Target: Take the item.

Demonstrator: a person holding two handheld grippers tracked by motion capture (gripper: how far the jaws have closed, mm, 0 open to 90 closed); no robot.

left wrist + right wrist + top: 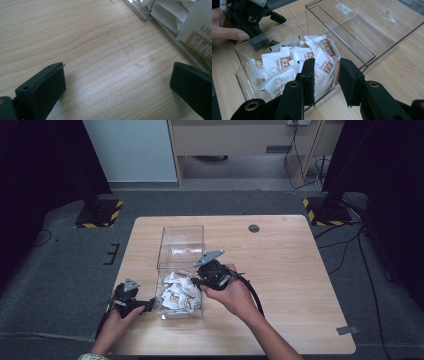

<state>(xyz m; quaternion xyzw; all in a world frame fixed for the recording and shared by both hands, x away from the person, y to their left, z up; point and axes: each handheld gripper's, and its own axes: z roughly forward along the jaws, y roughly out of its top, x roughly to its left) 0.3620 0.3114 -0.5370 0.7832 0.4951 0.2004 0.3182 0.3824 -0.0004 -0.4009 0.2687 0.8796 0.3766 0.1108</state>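
A clear plastic box (180,231) with two compartments stands on the wooden table (280,270). Its near compartment holds several white sachets (177,292) with brown print; the far one looks empty. My right gripper (327,63) hovers at the box's right wall, jaws partly open. One jaw is over the sachets (279,62) and the other by the wall (359,50), with an upright sachet in the gap between them and not pinched. My left gripper (117,85) rests open on the table just left of the box, nothing between its jaws.
The box's clear wall (160,25) and sachets behind it (195,30) lie right beside my left gripper. A round hole (254,228) sits at the table's far side. Bare wood spreads to the right of the box. Dark stands flank the table on grey carpet.
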